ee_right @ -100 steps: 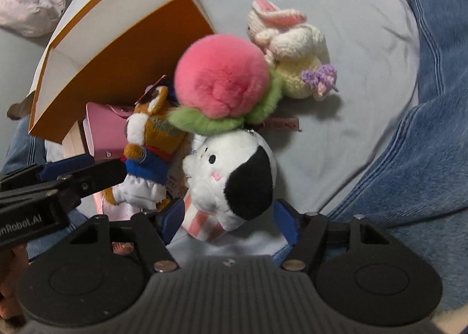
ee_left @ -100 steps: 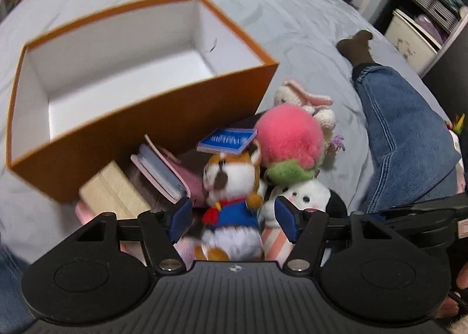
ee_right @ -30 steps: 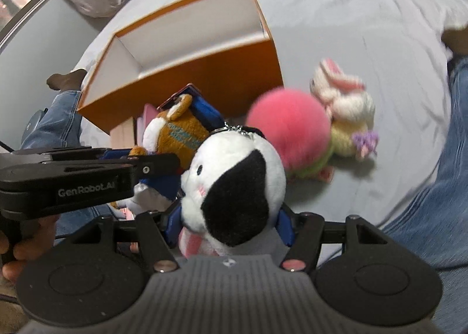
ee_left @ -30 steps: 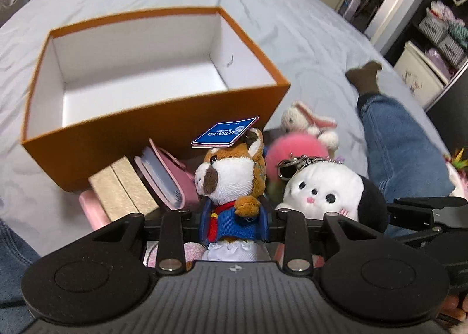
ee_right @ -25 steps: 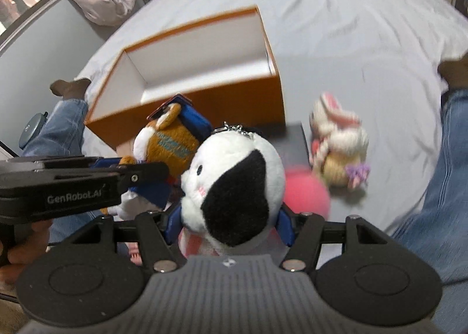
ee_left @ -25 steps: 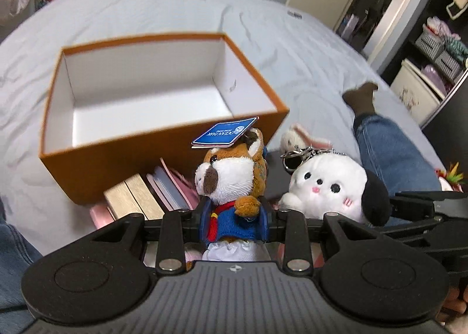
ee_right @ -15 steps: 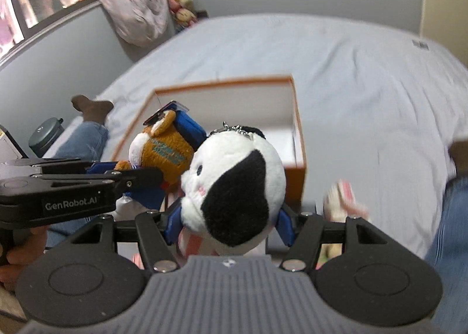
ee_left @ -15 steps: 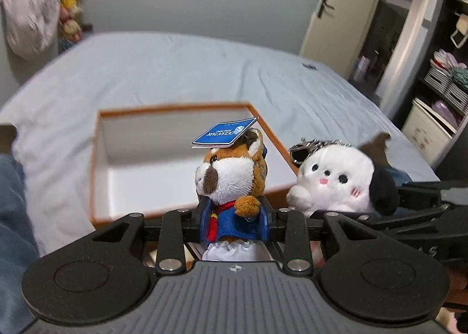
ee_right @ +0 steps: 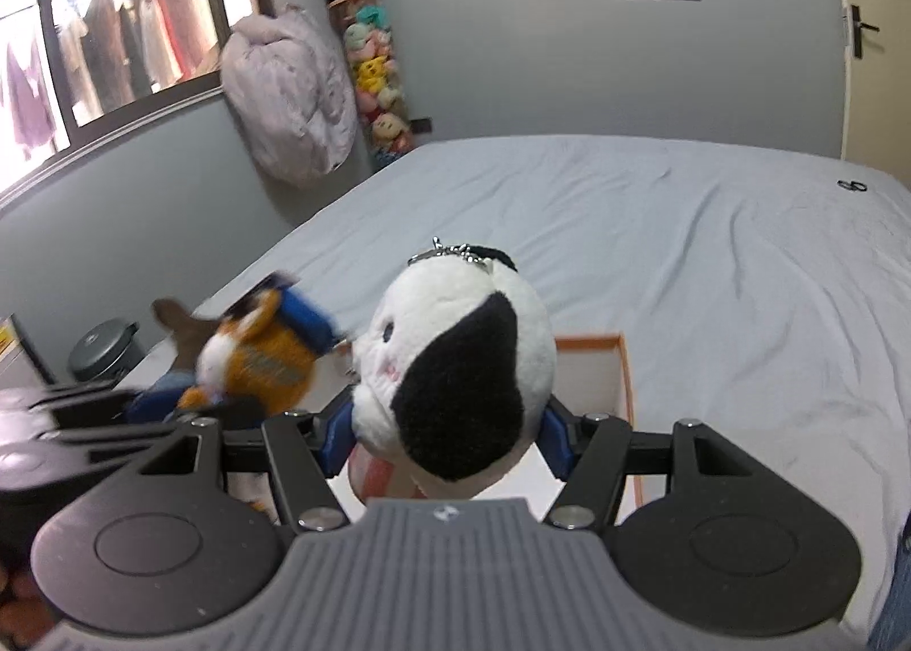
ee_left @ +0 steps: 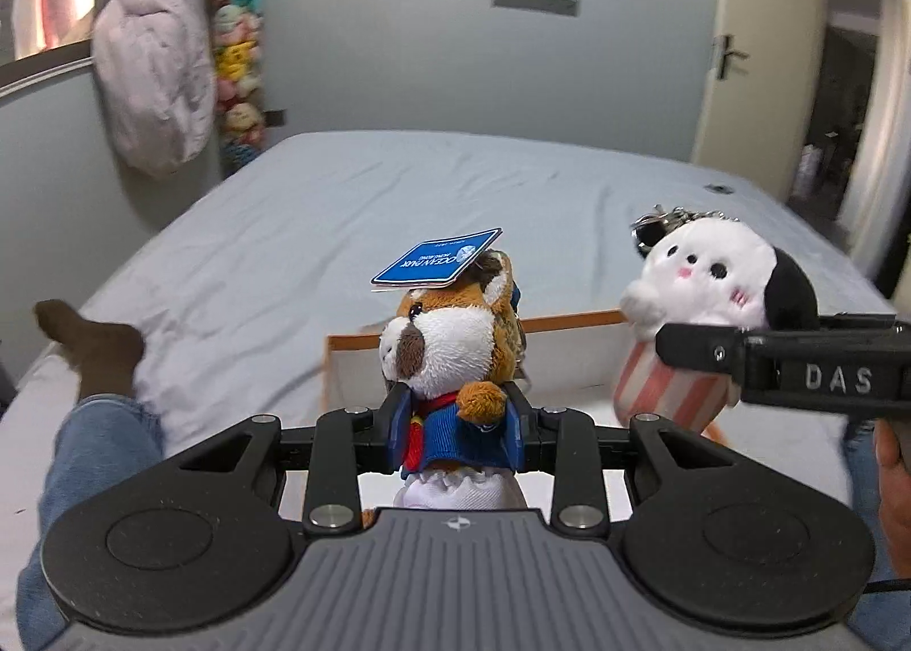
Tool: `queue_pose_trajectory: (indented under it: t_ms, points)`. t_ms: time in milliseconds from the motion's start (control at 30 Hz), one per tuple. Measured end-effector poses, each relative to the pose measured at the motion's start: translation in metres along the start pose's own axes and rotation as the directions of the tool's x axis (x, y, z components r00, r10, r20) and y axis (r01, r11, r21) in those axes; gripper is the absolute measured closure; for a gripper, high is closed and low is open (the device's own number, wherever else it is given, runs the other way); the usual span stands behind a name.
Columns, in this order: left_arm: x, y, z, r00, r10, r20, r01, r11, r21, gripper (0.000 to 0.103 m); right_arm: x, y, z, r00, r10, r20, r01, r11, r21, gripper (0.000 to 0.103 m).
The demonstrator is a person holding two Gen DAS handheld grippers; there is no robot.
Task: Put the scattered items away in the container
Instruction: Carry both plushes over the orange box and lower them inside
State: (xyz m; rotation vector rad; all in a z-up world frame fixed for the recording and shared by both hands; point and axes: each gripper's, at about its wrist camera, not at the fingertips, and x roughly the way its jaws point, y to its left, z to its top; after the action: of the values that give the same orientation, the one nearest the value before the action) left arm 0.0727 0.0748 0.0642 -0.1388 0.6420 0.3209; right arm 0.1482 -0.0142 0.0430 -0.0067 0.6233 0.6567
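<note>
2 plush toys held up over the orange box, 1 in each of my grippers.

My left gripper (ee_left: pixel 454 426) has its blue pads clamped on the fuzzy brown-and-white fox plush (ee_left: pixel 450 352) at its blue jacket; a flat blue card tag (ee_left: pixel 437 265) lies on its head. My right gripper (ee_right: pixel 444 437) squeezes the round white dog plush (ee_right: pixel 455 366) with the black ear, a metal keychain at its top. Below and behind both sits the rigid orange box (ee_left: pixel 569 322) with white inner walls, on the creased grey bedsheet (ee_right: pixel 712 252).
</note>
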Motion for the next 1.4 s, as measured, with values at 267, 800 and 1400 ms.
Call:
queue_pose_trajectory:
  t_ms: [267,800,1400]
  points:
    - [0.039,0.006,-0.019,0.98,0.021,-0.196,-0.023,1.0,-0.007,0.066,0.079,0.001,-0.004,0.984,0.04,-0.173,-0.043,0.999,-0.014,0.038]
    - [0.08,0.002,-0.038,0.953,0.086,-0.292,-0.07,0.995,0.064,0.072,0.144,-0.011,-0.022,0.858,0.163,-0.488,-0.182,0.983,0.008,0.037]
    - [0.096,0.004,-0.05,0.921,0.162,-0.355,-0.129,0.985,0.115,0.062,0.172,-0.011,-0.042,0.782,0.231,-0.579,-0.219,0.971,0.091,0.035]
